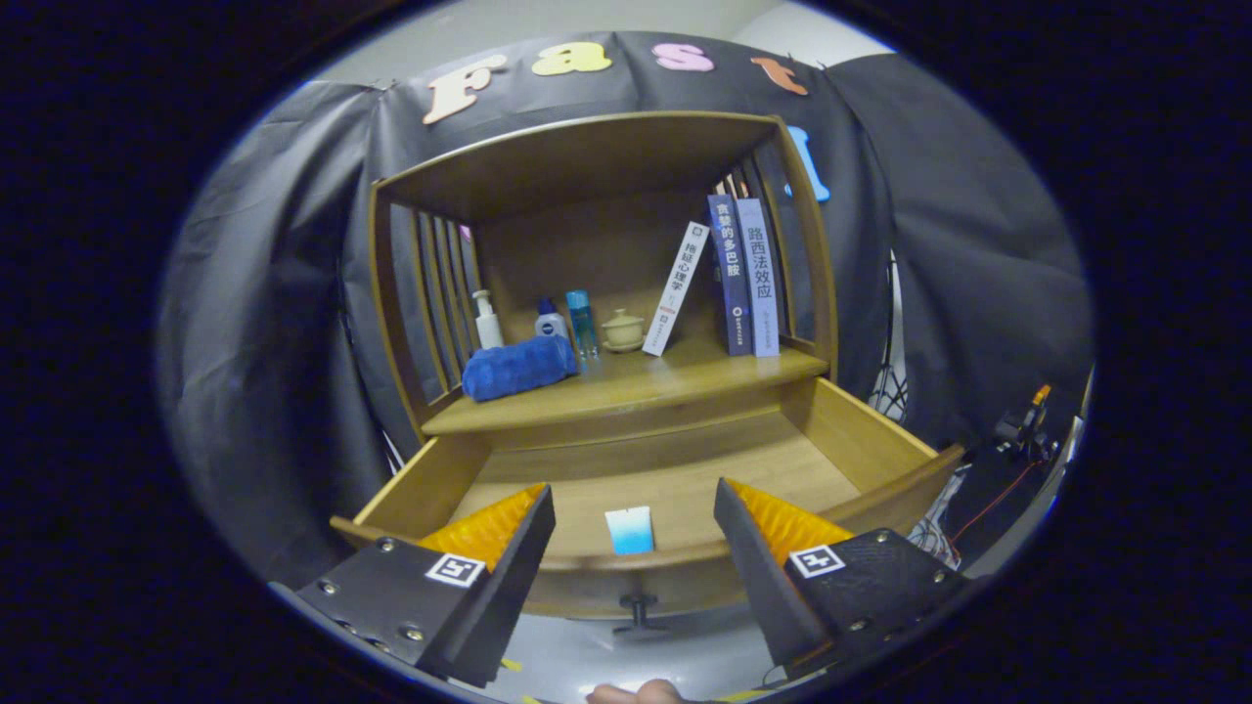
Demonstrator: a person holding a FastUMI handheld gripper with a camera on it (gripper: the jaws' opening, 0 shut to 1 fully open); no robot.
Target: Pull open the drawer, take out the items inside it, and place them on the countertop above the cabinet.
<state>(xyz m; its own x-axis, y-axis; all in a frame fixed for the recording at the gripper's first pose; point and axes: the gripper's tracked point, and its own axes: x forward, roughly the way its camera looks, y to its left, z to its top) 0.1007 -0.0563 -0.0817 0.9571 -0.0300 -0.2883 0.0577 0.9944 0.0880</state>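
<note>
the gripper [634,533] is held with fingers apart and empty above the drawer [880,440], already pulled out, so the small blue-white tube [629,530] inside can be straddled.

Dim, cool light falls from above; the shelf's recess [587,244] sits in shadow, while the open drawer's floor [665,479] is evenly lit. Fisheye bending curves the cabinet's edges. Focus is soft; no glare.
</note>
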